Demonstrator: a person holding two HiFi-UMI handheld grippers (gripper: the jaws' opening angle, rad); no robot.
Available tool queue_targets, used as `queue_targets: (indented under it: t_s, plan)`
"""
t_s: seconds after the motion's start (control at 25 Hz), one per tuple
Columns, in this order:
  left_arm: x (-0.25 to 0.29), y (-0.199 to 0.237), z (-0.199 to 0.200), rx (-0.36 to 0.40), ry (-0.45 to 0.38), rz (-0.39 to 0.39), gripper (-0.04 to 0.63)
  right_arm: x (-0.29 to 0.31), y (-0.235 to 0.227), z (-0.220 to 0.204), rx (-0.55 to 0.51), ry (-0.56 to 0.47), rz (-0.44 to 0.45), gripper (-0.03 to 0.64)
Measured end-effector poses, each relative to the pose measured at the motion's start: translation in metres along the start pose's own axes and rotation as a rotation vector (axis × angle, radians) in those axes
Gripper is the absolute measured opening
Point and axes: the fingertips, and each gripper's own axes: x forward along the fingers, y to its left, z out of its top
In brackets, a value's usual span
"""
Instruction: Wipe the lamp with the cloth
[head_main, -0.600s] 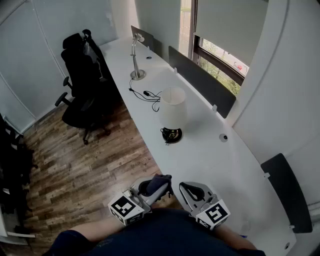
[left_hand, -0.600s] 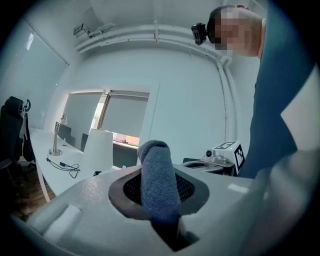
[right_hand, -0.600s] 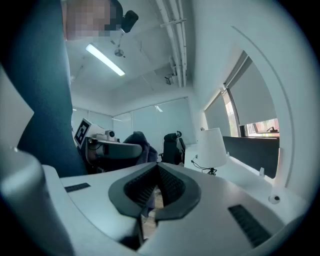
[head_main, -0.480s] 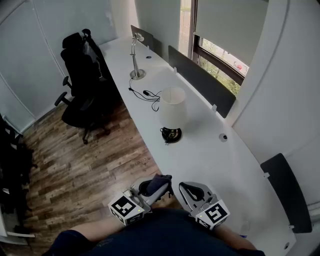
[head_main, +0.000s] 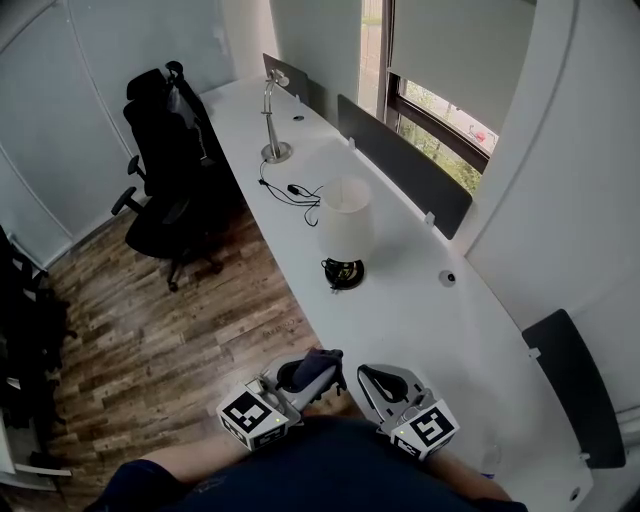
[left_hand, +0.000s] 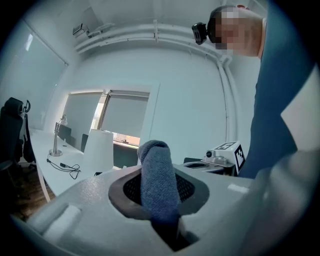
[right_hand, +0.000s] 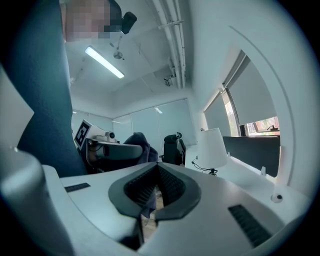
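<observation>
A person in a dark navy top (head_main: 330, 465), with a small black camera (left_hand: 200, 31) worn on the head. The left gripper (head_main: 322, 374) and right gripper (head_main: 372, 379) match: each is a pale grey, matte, moulded plastic body with 2 broad rounded jaws lined by dark grey ribbed pads (right_hand: 134, 189). At the rear of each sits a white cube (head_main: 250, 418) printed with black square markers. The right gripper's jaws carry short dark slotted insets (right_hand: 248, 223).
</observation>
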Motion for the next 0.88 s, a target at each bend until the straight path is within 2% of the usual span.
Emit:
queue_targets:
  t_s: [0.36,0.56,0.88]
  plan:
    - [0.006,0.03,0.003,0.0,-0.002,-0.017,0.067,0.018,-0.019,0.003,0.03,-0.012,-0.051,0.011]
    - [0.019,0.066,0.008,-0.044,-0.006,-0.046,0.067,0.049,-0.034,0.006,0.026,0.008,-0.082,0.011]
    - [0.05,0.142,0.031,-0.068,-0.001,-0.177,0.067,0.111,-0.079,0.021,0.047,0.018,-0.221,0.011]
